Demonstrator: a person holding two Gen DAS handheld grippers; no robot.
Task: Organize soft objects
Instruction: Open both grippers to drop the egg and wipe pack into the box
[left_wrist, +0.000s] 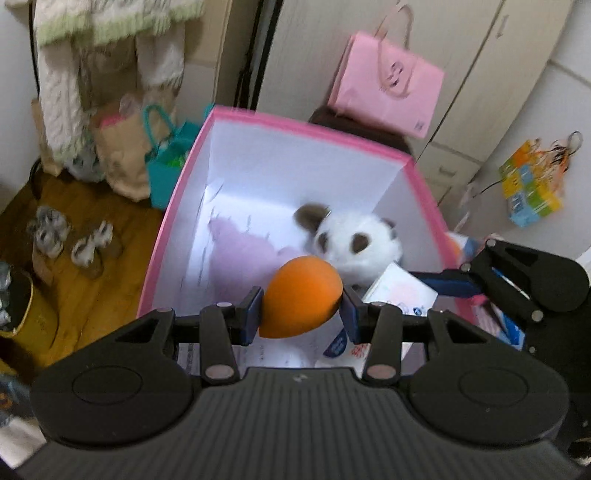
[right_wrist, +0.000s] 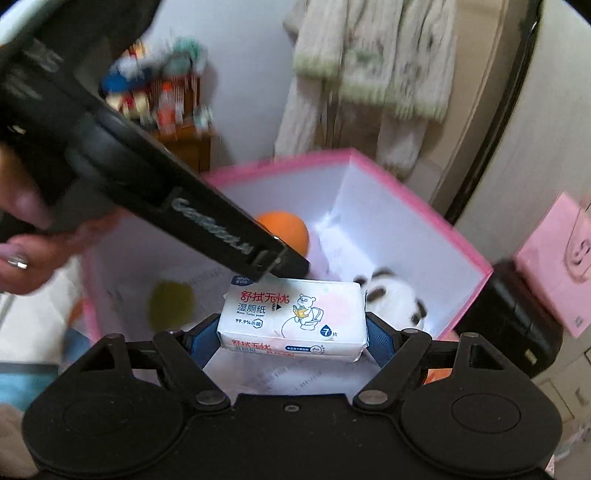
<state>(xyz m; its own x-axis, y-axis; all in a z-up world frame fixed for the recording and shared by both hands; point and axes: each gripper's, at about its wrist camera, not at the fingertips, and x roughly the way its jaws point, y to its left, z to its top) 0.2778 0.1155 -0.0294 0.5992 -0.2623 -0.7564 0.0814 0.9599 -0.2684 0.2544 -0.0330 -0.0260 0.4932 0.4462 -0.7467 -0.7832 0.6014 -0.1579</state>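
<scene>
My left gripper is shut on an orange sponge egg and holds it over the open pink-rimmed white box. My right gripper is shut on a white pack of wet wipes above the same box. Inside the box lie a white plush panda and a pale purple soft item. The panda also shows in the right wrist view, beside the pack. The orange egg shows there behind the left gripper's body. The wipes pack and the right gripper show at the right in the left wrist view.
A pink paper bag hangs behind the box by pale cupboards. A teal bag and a brown paper bag stand on the wooden floor at the left, with slippers. A knitted garment hangs above. A yellow-green shape shows on the box's near wall.
</scene>
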